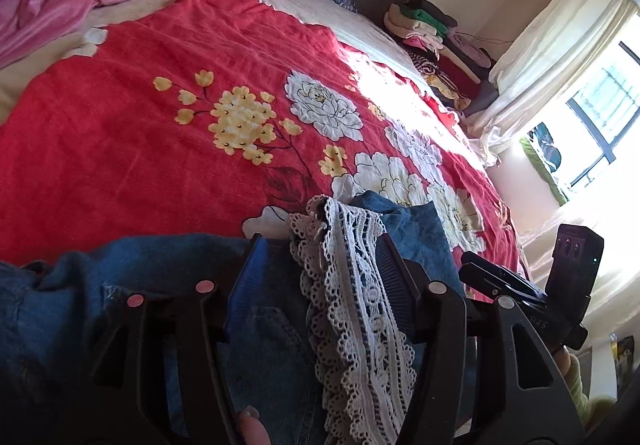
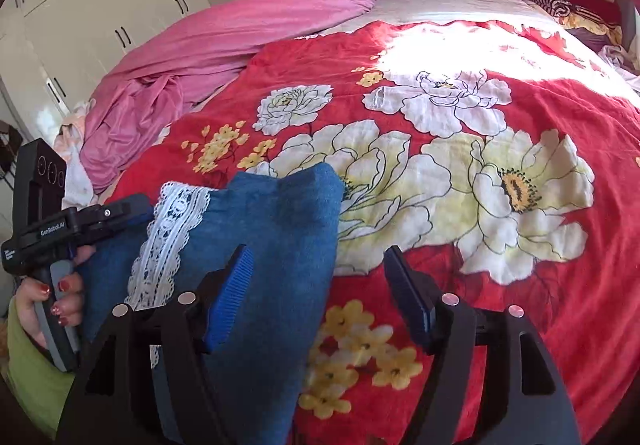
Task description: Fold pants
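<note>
Red floral blanket (image 2: 520, 285), right hand-held gripper (image 2: 320, 281) open, pants (image 2: 272, 229) alongside

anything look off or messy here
The pants lie bunched, their lace trim twisted between the left tongs. A pink sheet sits crumpled at the bed's far corner. Right tongs are open, holding nothing.

Sunlight from the window (image 1: 600, 117) blows out the bedspread (image 2: 440, 45); fisheye edges darken and bend.
</note>
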{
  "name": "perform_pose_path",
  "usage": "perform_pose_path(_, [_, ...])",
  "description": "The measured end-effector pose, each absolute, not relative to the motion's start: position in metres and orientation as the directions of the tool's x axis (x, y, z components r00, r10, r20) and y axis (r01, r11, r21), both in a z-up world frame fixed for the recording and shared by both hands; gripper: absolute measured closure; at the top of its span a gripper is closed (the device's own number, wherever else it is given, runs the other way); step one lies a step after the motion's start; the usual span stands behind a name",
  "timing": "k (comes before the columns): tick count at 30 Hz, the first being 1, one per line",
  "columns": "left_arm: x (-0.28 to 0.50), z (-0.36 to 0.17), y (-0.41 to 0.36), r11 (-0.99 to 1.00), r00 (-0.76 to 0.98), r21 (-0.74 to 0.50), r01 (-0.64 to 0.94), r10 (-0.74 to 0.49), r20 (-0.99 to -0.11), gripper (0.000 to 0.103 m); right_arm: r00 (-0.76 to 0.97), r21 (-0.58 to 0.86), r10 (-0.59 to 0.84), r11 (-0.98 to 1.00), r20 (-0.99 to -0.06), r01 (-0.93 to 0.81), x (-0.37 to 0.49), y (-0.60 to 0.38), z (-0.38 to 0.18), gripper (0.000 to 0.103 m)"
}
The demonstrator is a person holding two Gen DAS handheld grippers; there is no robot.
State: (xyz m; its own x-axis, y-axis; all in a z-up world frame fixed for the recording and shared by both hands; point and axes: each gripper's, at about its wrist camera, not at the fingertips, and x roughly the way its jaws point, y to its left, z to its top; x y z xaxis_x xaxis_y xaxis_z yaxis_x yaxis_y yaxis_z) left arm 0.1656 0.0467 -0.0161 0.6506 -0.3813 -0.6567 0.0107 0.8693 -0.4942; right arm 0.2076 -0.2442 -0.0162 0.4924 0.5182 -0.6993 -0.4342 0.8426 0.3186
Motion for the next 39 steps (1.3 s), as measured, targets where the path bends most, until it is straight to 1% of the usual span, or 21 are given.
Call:
perform_pose_path(4, [0.138,-0.013,0.056,0.864,0.655,-0.503,-0.020,-0.369,-0.659,0.052,0.479,0.315,0.523,0.836,-0.705,-0.450,0.182,-0.249,-0.015,0.033])
perform_pose_path(8, [0.107,-0.011,0.064,0.817,0.654,-0.576,0.020,-0.447,-0.610,0.051,0.460,0.314,0.528,0.829,-0.714,-0.464,0.162,-0.255,-0.014,0.033])
perform_pose_path(11, [0.085,-0.008,0.067,0.815,0.661,-0.579,0.000,-0.435,-0.612,0.051,0.459,0.289,0.516,0.830,-0.723,-0.478,0.149,-0.259,-0.012,0.033])
perform_pose_path(15, [0.064,-0.006,0.059,0.831,0.648,-0.556,-0.004,-0.421,-0.635,0.051,0.454,0.286,0.515,0.828,-0.727,-0.482,0.137,-0.262,-0.011,0.033])
perform_pose_path(20, [0.051,-0.015,0.038,0.836,0.601,-0.549,0.001,-0.440,-0.667,0.051,0.437,0.288,0.523,0.818,-0.732,-0.498,0.124,-0.259,-0.013,0.033])
perform_pose_path(23, [0.049,-0.024,0.022,0.804,0.545,-0.593,0.034,-0.513,-0.664,0.050,0.424,0.282,0.521,0.814,-0.741,-0.507,0.119,-0.254,-0.017,0.033])
perform_pose_path(24, [0.050,-0.029,0.017,0.796,0.520,-0.604,0.038,-0.532,-0.668,0.048,0.416,0.289,0.525,0.811,-0.743,-0.509,0.118,-0.254,-0.018,0.033])
perform_pose_path(28, [0.053,-0.045,0.007,0.806,0.475,-0.592,-0.008,-0.518,-0.712,0.047,0.404,0.300,0.538,0.801,-0.739,-0.518,0.112,-0.254,-0.020,0.033])
perform_pose_path(32, [0.058,-0.050,-0.003,0.825,0.488,-0.565,-0.026,-0.483,-0.727,0.048,0.393,0.313,0.549,0.793,-0.738,-0.522,0.108,-0.254,-0.025,0.033])
perform_pose_path(33, [0.059,-0.053,-0.005,0.829,0.489,-0.559,-0.035,-0.473,-0.733,0.059,0.390,0.318,0.553,0.791,-0.736,-0.522,0.108,-0.253,-0.026,0.033])
perform_pose_path(35, [0.062,-0.058,-0.006,0.834,0.479,-0.550,-0.048,-0.465,-0.745,0.073,0.377,0.327,0.560,0.786,-0.738,-0.525,0.108,-0.250,-0.031,0.033])
perform_pose_path(38, [0.057,-0.052,-0.003,0.835,0.482,-0.550,-0.028,-0.471,-0.739,0.085,0.374,0.313,0.553,0.784,-0.744,-0.536,0.105,-0.246,-0.034,0.033])
perform_pose_path(39, [0.051,-0.047,-0.001,0.843,0.489,-0.538,-0.013,-0.464,-0.738,0.086,0.384,0.302,0.550,0.785,-0.742,-0.541,0.103,-0.246,-0.032,0.033])
